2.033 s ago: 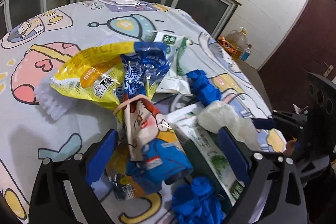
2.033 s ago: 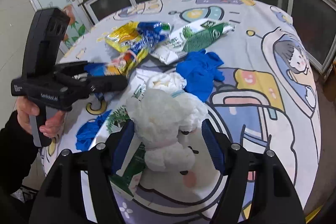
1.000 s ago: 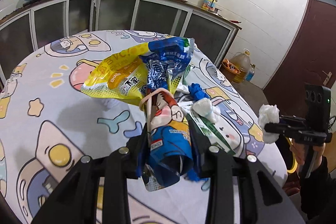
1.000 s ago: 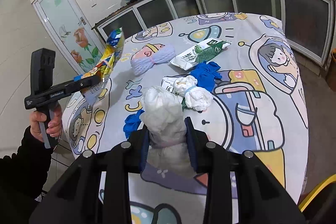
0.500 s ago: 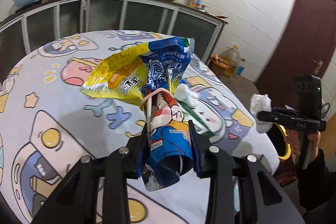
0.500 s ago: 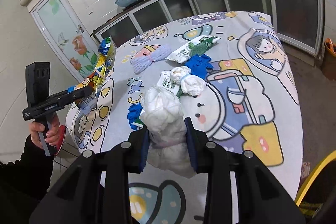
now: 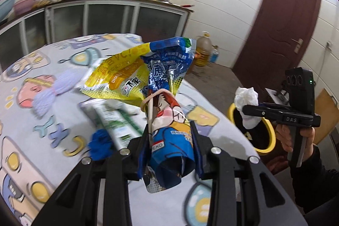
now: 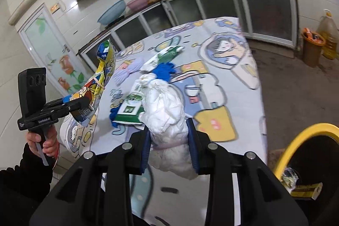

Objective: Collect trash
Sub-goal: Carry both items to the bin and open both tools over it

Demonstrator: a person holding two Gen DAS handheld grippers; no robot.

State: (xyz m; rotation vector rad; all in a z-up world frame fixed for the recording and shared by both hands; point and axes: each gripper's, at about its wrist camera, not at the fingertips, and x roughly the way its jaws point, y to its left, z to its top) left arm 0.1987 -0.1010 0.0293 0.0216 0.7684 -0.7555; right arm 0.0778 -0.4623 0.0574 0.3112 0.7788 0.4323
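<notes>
My left gripper [image 7: 170,149] is shut on a bundle of snack wrappers [image 7: 161,99], yellow and blue, tied with a rubber band and held above the table. In the right wrist view that gripper [image 8: 79,104] and its wrappers [image 8: 99,82] hang over the table's left edge. My right gripper [image 8: 168,145] is shut on a crumpled white plastic bag [image 8: 167,111]. Seen from the left wrist, the same gripper [image 7: 247,109] holds the white bag [image 7: 246,99] over a yellow-rimmed trash bin [image 7: 268,145]. The bin's rim [image 8: 296,137] shows at the lower right, with trash inside.
The round table with a cartoon cloth [image 8: 228,69] carries a green-and-white packet [image 8: 167,54], a blue glove [image 8: 165,71], a green box [image 8: 129,109] and purple foam netting [image 8: 129,71]. A brown door [image 7: 281,31], oil bottle [image 7: 203,48] and orange bucket [image 8: 312,48] stand beyond.
Both grippers have swung away from the table's middle toward the yellow bin, each carrying its load. The bin now shows in both views.
</notes>
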